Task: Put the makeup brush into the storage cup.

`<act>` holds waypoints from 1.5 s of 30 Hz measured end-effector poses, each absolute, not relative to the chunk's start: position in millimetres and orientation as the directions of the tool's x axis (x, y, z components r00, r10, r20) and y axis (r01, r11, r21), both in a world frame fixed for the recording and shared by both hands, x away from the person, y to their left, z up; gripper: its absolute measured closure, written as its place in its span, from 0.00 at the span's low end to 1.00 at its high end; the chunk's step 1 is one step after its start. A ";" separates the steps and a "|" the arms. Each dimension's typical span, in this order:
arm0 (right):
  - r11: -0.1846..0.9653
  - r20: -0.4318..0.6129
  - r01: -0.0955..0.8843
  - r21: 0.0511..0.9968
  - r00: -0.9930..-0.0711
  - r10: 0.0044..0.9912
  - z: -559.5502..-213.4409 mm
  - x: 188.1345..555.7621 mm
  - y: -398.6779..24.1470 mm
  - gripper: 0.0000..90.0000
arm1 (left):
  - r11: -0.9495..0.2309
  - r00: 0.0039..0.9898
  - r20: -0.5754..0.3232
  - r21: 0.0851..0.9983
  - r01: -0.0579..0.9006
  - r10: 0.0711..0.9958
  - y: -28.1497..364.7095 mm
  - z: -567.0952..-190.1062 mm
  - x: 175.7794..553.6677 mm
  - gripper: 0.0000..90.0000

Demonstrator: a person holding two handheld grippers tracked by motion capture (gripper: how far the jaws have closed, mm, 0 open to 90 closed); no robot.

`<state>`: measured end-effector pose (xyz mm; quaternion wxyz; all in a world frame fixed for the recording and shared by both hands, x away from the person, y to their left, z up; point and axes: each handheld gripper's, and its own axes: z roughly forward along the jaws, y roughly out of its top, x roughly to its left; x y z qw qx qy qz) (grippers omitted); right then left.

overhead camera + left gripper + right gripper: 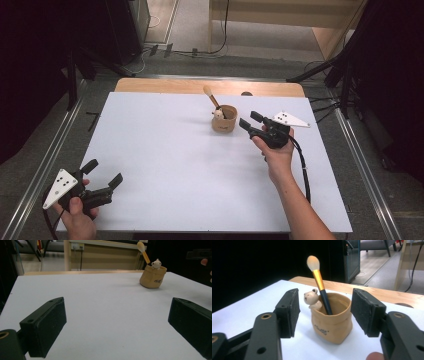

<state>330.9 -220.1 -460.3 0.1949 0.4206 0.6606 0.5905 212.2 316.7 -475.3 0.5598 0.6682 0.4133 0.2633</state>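
Two grippers are out. At the lower left of the high view, the left gripper (102, 174) rests spread wide and empty, well apart from everything. Right of centre, the tan holder (223, 119) stands on the table (165, 160), a brush (212, 97) leaning upright inside. Just right of it, the right gripper (248, 120) is nearer, jaws spread and empty, facing the holder.

Two black two-jaw handheld grippers are seen: left gripper (104, 175), right gripper (251, 120). Each is topped by a grey three-cornered plate dotted with dark holes. Jaws are faced with flat, matte black rectangular pads (288, 311); round screw holes are noted. A black cable (302, 167) is trailed. Forearms are left unsleeved.
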 end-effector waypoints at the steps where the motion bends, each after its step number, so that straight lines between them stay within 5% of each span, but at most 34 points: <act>1: -0.049 0.238 0.326 0.944 -0.569 0.787 -460.2 328.4 -221.6 0.43 | -0.032 0.520 -0.110 0.966 0.258 0.847 316.8 -475.4 212.2 0.02; 13: -0.055 0.239 0.327 0.944 -0.556 0.796 -462.0 300.5 -244.3 0.31 | -0.038 0.523 -0.107 0.965 0.259 0.846 315.8 -475.6 212.2 0.02; 24: -0.025 0.238 0.365 0.931 -0.552 0.799 -464.2 277.8 -259.9 0.01 | -0.041 0.522 -0.104 0.965 0.259 0.847 315.6 -475.6 211.9 0.02; 45: -0.009 0.218 0.378 0.926 -0.513 0.830 -485.2 235.5 -291.9 0.00 | -0.045 0.520 -0.100 0.965 0.260 0.848 315.4 -476.2 211.6 0.02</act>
